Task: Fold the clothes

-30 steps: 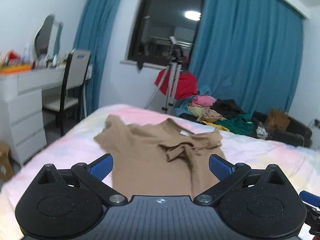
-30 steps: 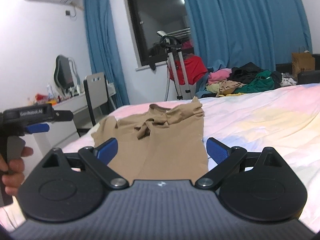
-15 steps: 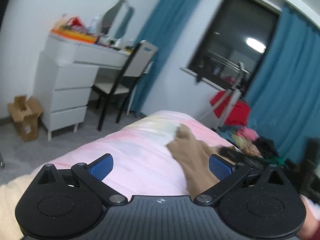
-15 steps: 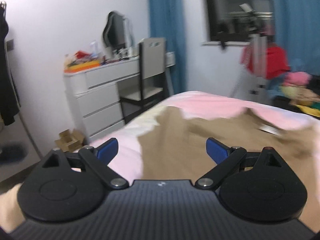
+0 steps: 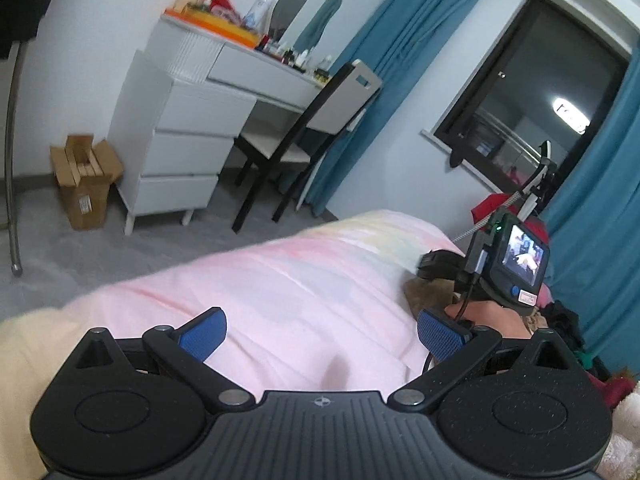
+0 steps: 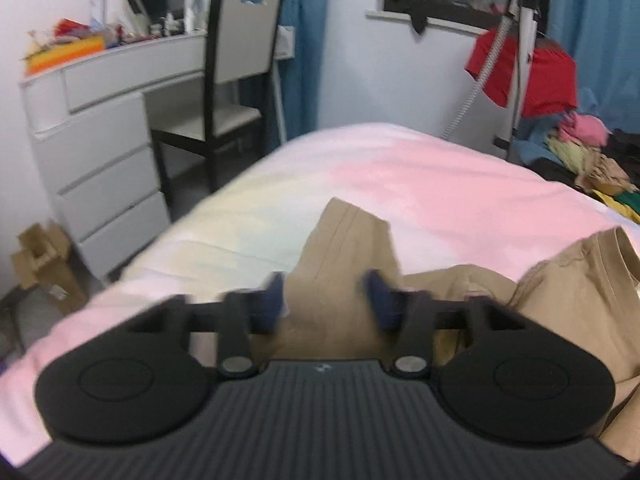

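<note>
A tan T-shirt (image 6: 568, 296) lies on the pink bedcover (image 6: 400, 184). One sleeve (image 6: 348, 240) reaches toward the bed's far left corner. My right gripper (image 6: 324, 300) sits low over that sleeve, its blurred jaws closing with the sleeve cloth between them and a gap still showing. My left gripper (image 5: 320, 330) is open above bare bedcover (image 5: 280, 280), with nothing between its fingers. In the left wrist view a hand (image 5: 488, 316) holds the right tool, whose small screen (image 5: 522, 256) faces me, over a bit of the tan shirt (image 5: 424, 292).
Left of the bed stand a white dresser (image 5: 180, 152), a dark chair (image 5: 304, 136) and a cardboard box (image 5: 84, 180) on the grey floor. A tripod (image 6: 516, 40) with a red cloth and a pile of clothes (image 6: 584, 148) stand at the far right by blue curtains.
Both grippers swung left toward the shirt's left sleeve and sank. The right gripper's jaws went from wide open to partly closed around the sleeve. The left gripper rolled and now looks at bare bedcover.
</note>
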Demonstrator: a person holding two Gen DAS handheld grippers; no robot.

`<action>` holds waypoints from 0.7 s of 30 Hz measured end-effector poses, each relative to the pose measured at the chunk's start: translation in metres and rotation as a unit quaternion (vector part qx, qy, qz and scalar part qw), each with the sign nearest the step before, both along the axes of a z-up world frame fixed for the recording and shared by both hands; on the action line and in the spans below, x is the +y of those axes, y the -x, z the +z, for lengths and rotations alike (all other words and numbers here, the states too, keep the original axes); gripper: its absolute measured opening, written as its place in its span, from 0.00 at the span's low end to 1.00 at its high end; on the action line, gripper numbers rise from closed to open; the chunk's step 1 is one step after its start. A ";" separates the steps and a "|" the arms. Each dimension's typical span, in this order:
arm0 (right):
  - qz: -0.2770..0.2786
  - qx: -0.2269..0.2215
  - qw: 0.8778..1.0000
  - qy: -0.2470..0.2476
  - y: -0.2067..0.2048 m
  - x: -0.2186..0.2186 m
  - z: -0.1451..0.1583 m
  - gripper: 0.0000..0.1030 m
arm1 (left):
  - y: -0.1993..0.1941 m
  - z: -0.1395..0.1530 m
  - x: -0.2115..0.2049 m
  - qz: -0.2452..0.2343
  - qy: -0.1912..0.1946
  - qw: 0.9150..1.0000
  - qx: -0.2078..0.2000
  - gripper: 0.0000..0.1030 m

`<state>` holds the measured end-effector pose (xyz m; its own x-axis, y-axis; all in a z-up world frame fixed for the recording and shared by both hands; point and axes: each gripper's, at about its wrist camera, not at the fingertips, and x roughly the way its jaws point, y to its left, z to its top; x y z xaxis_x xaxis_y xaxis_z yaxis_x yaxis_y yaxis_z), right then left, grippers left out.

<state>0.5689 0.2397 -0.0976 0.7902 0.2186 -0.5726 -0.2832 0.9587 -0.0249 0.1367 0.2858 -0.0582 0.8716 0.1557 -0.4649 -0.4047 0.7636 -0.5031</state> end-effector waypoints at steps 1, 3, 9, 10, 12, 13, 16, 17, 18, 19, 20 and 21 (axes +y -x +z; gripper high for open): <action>0.002 -0.004 1.000 -0.009 0.001 -0.005 0.004 0.09 | 0.000 -0.001 0.001 -0.007 0.006 1.000 -0.003 0.99; 0.010 -0.014 0.999 -0.033 0.005 -0.015 0.015 0.07 | -0.001 0.000 -0.001 -0.011 0.000 1.000 -0.006 0.99; 0.009 -0.080 0.989 -0.125 0.042 -0.090 0.078 0.07 | 0.003 0.006 -0.016 -0.019 -0.001 1.000 -0.014 0.99; 0.000 -0.089 0.986 -0.139 0.047 -0.108 0.086 0.07 | 0.004 0.007 -0.019 -0.022 0.000 1.000 -0.016 0.99; -0.030 -0.100 0.980 -0.167 0.057 -0.149 0.097 0.07 | 0.005 0.009 -0.029 -0.033 -0.001 0.999 -0.017 0.99; -0.046 -0.105 0.977 -0.181 0.061 -0.169 0.103 0.07 | 0.006 0.010 -0.035 -0.040 -0.004 0.999 -0.017 0.99; -0.107 -0.102 0.967 -0.208 0.070 -0.231 0.100 0.07 | 0.008 0.013 -0.055 -0.065 -0.016 0.998 -0.018 0.99; -0.127 -0.094 0.965 -0.209 0.070 -0.248 0.095 0.07 | 0.008 0.013 -0.061 -0.073 -0.022 0.997 -0.019 0.99; -0.145 -0.087 0.963 -0.209 0.070 -0.264 0.088 0.07 | 0.007 0.013 -0.068 -0.080 -0.029 0.996 -0.018 0.99; -0.164 -0.077 0.960 -0.213 0.069 -0.279 0.079 0.07 | 0.006 0.013 -0.075 -0.087 -0.035 0.995 -0.017 0.99; -0.184 -0.067 0.956 -0.219 0.069 -0.293 0.069 0.09 | 0.004 0.012 -0.082 -0.096 -0.043 0.994 -0.014 0.99; -0.203 -0.056 0.951 -0.225 0.069 -0.307 0.059 0.10 | 0.002 0.010 -0.088 -0.102 -0.048 0.994 -0.010 0.99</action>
